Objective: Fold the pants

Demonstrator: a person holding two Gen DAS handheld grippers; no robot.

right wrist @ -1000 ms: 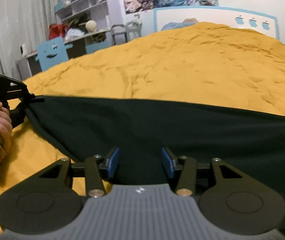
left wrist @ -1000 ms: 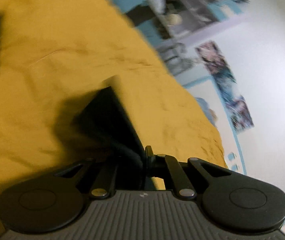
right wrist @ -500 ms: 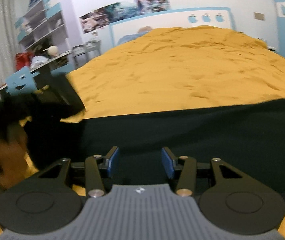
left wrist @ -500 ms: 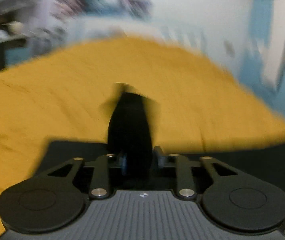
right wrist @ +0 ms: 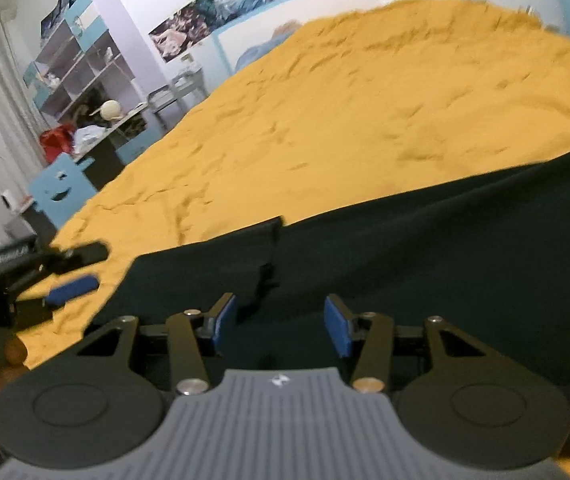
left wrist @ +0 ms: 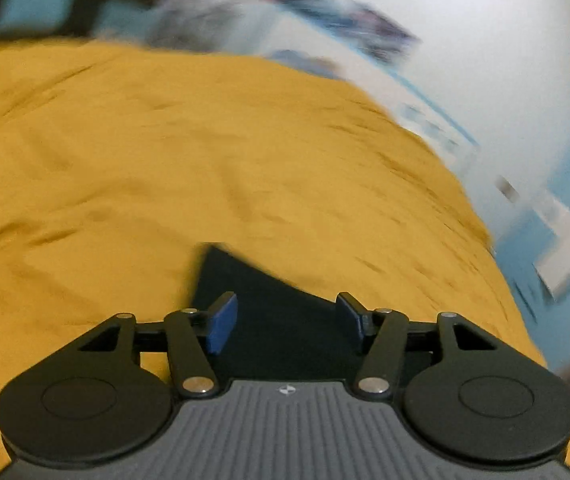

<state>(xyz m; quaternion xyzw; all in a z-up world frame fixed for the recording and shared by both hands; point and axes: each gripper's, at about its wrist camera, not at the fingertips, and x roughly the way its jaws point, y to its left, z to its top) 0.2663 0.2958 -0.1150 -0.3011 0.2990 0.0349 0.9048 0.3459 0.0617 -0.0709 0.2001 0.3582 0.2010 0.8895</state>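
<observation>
Plain black pants [right wrist: 425,248] on a mustard-yellow bedspread [right wrist: 365,92] — hand-held gripper [right wrist: 281,326] black, blue-padded.

left wrist: low over the bed [left wrist: 165,168], looking along its fingers [left wrist: 221,322] toward the far wall, tilted, blurred | right wrist: low, facing the shelves [right wrist: 81,68] | shared: yellow bed, dark pants [right wrist: 405,248]

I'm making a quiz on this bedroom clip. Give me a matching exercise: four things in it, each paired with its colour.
Things:
1. bedspread
2. pants
3. chair
4. finger pads

Colours:
A. near black
B. dark blue
C. mustard yellow
D. light blue

Pairs: 1-C, 2-A, 3-D, 4-B
</observation>
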